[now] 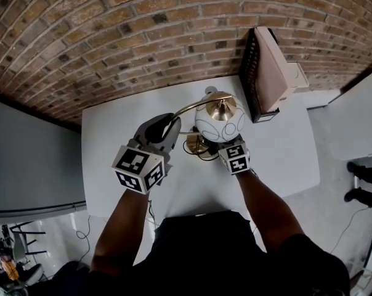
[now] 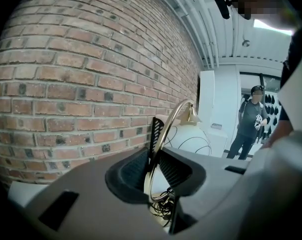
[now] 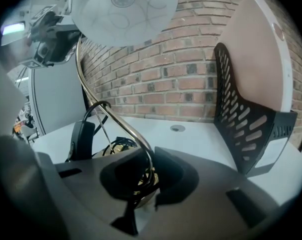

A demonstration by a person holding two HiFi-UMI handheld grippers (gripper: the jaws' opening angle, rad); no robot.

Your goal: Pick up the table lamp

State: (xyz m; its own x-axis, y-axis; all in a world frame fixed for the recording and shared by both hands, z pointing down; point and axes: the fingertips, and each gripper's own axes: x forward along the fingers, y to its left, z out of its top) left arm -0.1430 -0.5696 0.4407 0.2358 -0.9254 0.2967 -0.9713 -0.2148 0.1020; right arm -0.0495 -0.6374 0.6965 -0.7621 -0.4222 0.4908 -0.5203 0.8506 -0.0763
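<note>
The table lamp (image 1: 218, 121) is seen in the head view near the middle of the white surface (image 1: 112, 147), close to the brick wall (image 1: 112, 36). Its white patterned shade (image 1: 220, 123) hangs from a curved brass stem (image 1: 192, 106) above the brass base (image 1: 198, 145). The left tongs (image 1: 166, 128) are held at the left of the stem and the right tongs (image 1: 223, 145) just beneath the shade. From above neither grip can be read, since the marker cubes and the shade cover the tips.

That gap is filled by the left gripper view. There the tongs are shown closed on the thin stem, which rises between the ribbed pads and arcs away to the right towards the shade. A person (image 2: 248, 126) standing far off is shown only in this view.

In the right gripper view the other tongs are likewise seen clamped on the stem, lower down where it bends towards the base. The shade is seen from below, and a black cable (image 3: 94, 105) is looped beside the base.

A black slotted stand (image 1: 250, 73) carrying a pale panel (image 1: 272, 66) is seen to the lamp's right in the head and right gripper views. Whether the base touches the surface is settled by no view.
</note>
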